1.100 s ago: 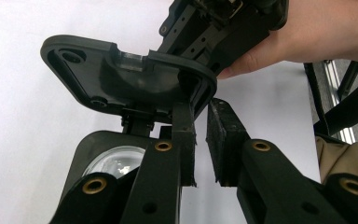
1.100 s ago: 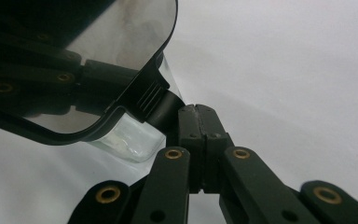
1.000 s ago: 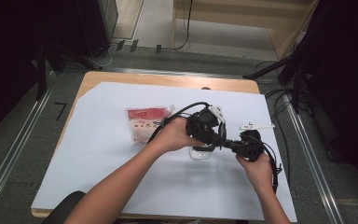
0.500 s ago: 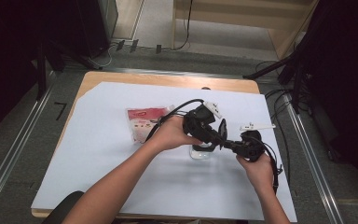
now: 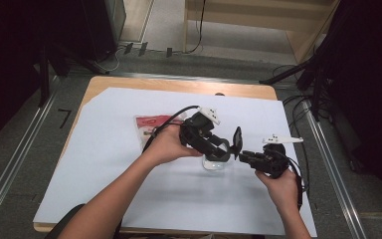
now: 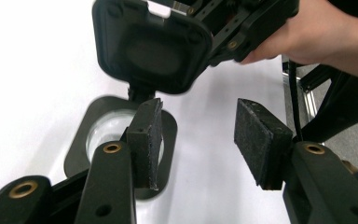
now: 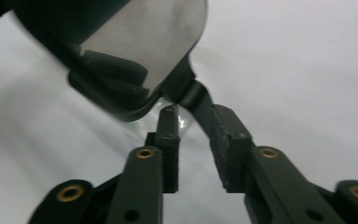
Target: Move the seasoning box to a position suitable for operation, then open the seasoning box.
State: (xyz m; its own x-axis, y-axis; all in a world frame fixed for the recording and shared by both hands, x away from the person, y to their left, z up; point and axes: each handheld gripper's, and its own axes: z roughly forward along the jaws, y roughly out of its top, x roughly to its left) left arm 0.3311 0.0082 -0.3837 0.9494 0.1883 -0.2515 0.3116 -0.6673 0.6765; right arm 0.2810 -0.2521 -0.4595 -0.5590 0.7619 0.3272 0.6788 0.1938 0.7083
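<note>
A person works at a white-covered surface (image 5: 129,199) with a handheld gripper in each hand. The thing in hand is a small clear container (image 5: 215,163) with a dark rim, standing near the middle of the surface, slightly toward its right edge. Its black hinged lid (image 5: 237,142) stands swung up and open.

The left gripper (image 5: 223,152) hovers at the container's rim. Its fingers (image 6: 145,135) have just been opening and now stand about half apart with nothing between them, probably because the rim has just been let go.

The right gripper (image 5: 243,155) reaches in from the right, at the hinge strap below the raised lid. Its fingers (image 7: 168,140) have just been opening slightly; the strap sits by the narrow gap, but I cannot tell whether they still press it.

A red packet (image 5: 151,127) lies flat toward the far left edge, well apart.
</note>
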